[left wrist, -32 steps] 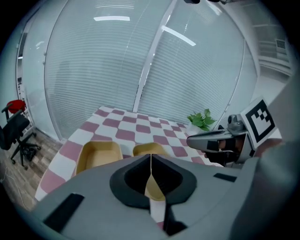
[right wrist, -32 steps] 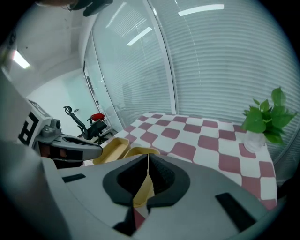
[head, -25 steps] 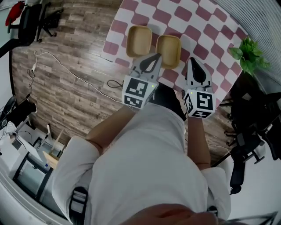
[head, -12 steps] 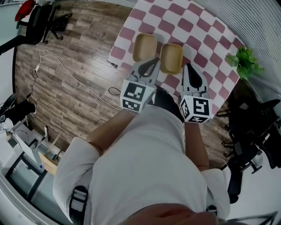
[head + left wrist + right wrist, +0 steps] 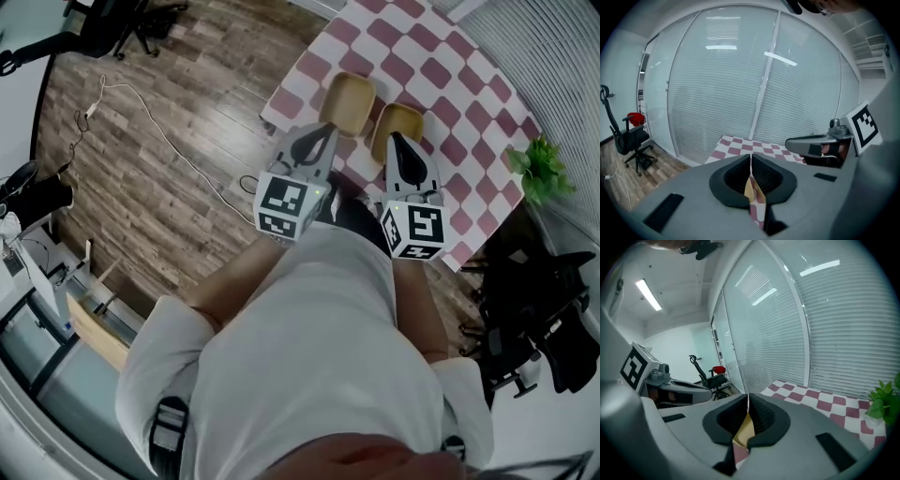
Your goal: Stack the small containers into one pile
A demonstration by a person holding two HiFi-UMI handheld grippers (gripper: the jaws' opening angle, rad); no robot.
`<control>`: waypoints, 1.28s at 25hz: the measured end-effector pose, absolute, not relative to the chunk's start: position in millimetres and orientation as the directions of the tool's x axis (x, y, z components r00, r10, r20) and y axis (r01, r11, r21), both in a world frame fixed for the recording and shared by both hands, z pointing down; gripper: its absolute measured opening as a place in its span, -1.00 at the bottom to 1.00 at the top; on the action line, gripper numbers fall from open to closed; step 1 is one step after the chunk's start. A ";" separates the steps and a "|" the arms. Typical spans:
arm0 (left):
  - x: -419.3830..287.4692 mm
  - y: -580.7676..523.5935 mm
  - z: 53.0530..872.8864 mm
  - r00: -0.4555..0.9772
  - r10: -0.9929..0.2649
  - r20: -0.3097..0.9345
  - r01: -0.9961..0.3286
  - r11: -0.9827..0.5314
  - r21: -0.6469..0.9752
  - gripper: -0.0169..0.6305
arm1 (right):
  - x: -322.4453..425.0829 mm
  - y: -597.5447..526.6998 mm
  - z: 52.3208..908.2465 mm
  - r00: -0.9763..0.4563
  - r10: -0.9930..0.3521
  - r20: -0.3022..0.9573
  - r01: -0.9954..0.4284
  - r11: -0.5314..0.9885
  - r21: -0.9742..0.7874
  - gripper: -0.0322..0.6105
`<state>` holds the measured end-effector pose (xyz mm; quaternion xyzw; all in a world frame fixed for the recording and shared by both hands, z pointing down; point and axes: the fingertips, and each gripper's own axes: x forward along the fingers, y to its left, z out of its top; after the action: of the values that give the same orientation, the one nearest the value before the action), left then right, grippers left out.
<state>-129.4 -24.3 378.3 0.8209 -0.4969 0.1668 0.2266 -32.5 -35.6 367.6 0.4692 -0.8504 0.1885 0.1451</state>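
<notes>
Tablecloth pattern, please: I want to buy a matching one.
The tablecloth has dull red and white checks; the head view shows it best.

We read no text, brand, number or sign in any view. Only letterless black-and-white square patterns appear in the head view: on the marker cube point(image 5: 284, 206) of the left tool point(image 5: 325, 137), 11 o'clock of centre, and the second cube point(image 5: 414, 232) of the right tool point(image 5: 397, 145), 3 o'clock.
</notes>
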 end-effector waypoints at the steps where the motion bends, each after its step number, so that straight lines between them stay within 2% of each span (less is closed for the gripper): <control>1: -132.5 -24.1 379.4 0.446 -0.741 0.502 -0.893 -0.402 0.201 -0.83 | -35.3 -35.6 368.2 -0.519 -0.741 0.426 -0.852 0.491 -0.185 -0.79; 13: -142.8 -37.6 413.1 0.475 -0.683 0.555 -0.877 -0.419 0.234 -0.82 | -51.5 -44.0 398.5 -0.515 -0.712 0.476 -0.854 0.474 -0.214 -0.79; 15: -143.8 -40.9 428.7 0.483 -0.659 0.577 -0.873 -0.418 0.252 -0.60 | -53.1 -47.1 410.0 -0.511 -0.706 0.491 -0.857 0.465 -0.223 -0.79; 23: -153.3 -52.0 494.8 0.469 -0.590 0.657 -0.873 -0.424 0.242 -0.60 | -61.4 -49.7 463.8 -0.488 -0.669 0.560 -0.870 0.419 -0.258 -0.78; 32: -168.1 -56.9 582.9 0.428 -0.506 0.749 -0.895 -0.352 0.274 -0.60 | -63.7 -53.0 516.8 -0.466 -0.634 0.618 -0.884 0.369 -0.288 -0.77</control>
<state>-168.1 -56.9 582.9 0.7719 -0.4538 0.2829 0.3437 -63.7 -53.0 516.8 0.4737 -0.8009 0.3021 0.2070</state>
